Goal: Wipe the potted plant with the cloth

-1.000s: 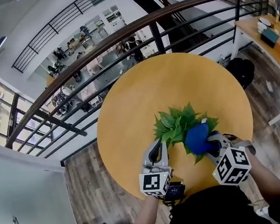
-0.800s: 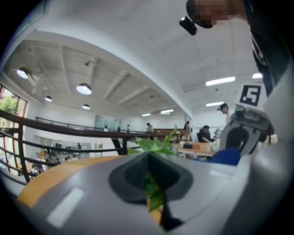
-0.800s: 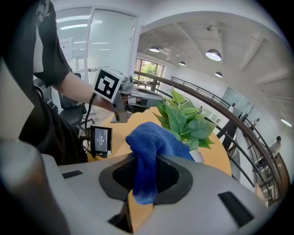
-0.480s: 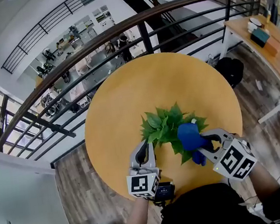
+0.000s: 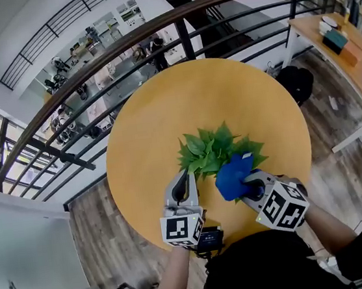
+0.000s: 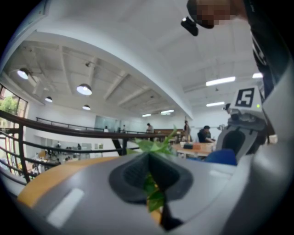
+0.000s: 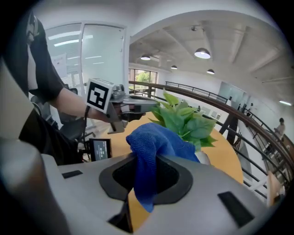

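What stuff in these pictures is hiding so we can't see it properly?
- Pot: in the head view the plant and the blue cloth cover it; the right gripper view shows only a pale sliver.
- Most of the plant: in the left gripper view the left hand-held gripper blocks it, and the pinched leaf is blurred.
- Far-off people: too small in the left gripper view.

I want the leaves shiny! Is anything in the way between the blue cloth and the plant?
Nothing visible is. The right tongs hold the cloth right at the leaves of the plant; the left tongs pinch a leaf on the other side.
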The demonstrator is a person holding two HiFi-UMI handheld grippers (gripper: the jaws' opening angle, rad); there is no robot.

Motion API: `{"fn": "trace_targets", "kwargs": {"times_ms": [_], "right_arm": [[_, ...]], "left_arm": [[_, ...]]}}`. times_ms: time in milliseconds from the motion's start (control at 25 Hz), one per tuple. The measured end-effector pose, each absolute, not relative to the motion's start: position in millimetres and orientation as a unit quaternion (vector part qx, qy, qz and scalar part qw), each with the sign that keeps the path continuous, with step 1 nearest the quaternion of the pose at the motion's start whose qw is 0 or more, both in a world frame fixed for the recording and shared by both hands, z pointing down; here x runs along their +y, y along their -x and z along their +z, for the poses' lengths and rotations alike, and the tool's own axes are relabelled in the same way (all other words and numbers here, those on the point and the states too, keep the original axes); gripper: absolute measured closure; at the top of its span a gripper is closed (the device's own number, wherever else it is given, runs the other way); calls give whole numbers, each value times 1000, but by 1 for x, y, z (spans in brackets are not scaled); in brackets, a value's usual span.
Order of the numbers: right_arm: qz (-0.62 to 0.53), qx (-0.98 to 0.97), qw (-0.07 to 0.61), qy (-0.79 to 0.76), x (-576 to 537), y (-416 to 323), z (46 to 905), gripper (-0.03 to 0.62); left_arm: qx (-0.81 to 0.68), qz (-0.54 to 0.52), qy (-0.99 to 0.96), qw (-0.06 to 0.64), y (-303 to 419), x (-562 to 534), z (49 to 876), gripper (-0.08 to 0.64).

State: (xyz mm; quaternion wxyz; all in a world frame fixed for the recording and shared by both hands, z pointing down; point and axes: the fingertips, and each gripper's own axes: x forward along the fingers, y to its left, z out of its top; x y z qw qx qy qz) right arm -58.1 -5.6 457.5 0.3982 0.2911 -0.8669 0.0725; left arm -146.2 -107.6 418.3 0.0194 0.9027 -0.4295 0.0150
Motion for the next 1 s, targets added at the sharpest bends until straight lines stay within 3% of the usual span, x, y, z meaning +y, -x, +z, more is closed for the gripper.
{"fn": "trace_targets", "kwargs": {"times_ms": [280,720,1000], "right_arm": [[62,-899,344,-263,15,55,404,518],[-47,-904,267,-330,-28,24,275,518],[-73,-862,352,-359,-99,34,287,518]], "left_arm": [[-429,14,-903,19,142,-103,420,557],[-433,6,-901,20,147,-106,419,557],[-431,1,-902,23,140,-114,417,557]]}}
